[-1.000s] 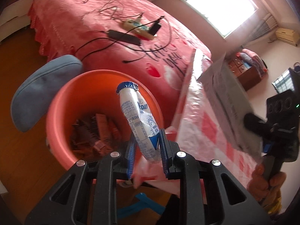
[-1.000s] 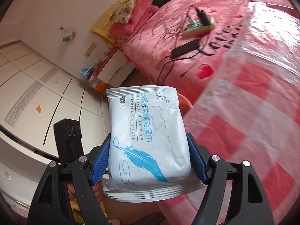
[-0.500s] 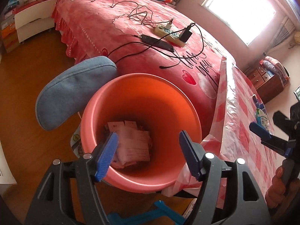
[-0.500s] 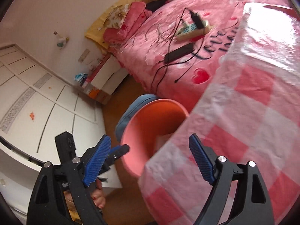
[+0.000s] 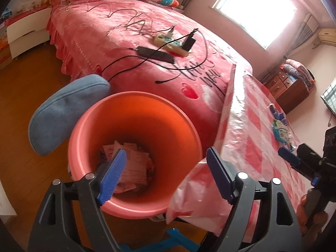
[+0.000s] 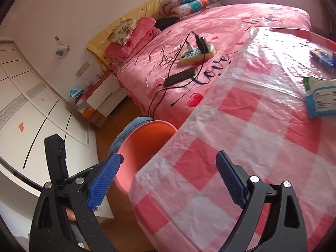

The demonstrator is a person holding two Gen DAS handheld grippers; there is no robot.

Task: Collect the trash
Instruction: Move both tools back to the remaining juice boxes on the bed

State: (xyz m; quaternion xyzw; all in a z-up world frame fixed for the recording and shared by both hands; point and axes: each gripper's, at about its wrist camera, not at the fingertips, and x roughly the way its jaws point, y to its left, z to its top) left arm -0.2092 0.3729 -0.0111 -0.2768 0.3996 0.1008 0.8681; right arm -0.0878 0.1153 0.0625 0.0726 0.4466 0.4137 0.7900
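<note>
**Both grippers empty, jaws opening, trash in bin and on table**

Left wrist view, left to right:
- Blue cushioned seat (image 5: 63, 113) on the wooden floor, touching the bin's left side.
- Salmon-pink plastic bin (image 5: 84, 130), round, flared rim, orange inside wall. Standing between the seat and the table's corner, just off the bed's edge.
- Trash in bin (image 5: 134, 163): pale, flat printed packets piled at the bottom, text too blurred to read. Darker scraps beneath, not identifiable.
- Left gripper (image 5: 166, 172) directly above the bin mouth, pointing down into it. Blue pads spread wide and opening; nothing between them.
- Bed (image 5: 94, 33) behind the bin, pink cover with hearts and script; power strip (image 5: 174, 44), black adapter and cables on top.
- Table (image 5: 252, 147) to the right, pink-and-white check cover under clear plastic, one corner of the cover hanging by the bin rim.
- Blue-and-white wrappers (image 5: 281, 130) lying far out on the table.

Right wrist view, left to right:
- White wardrobe doors (image 6: 31, 105) along the left wall.
- Right gripper (image 6: 168, 180) over the table's near edge, bin rim partly under its left pad. Pads wide apart and opening; nothing held.
- Blue-edged white packet (image 6: 321, 98) flat on the table at far right, green tab at one corner, printed label unreadable.
- Small blue items (image 6: 321, 56) beyond it, too small to identify.
</note>
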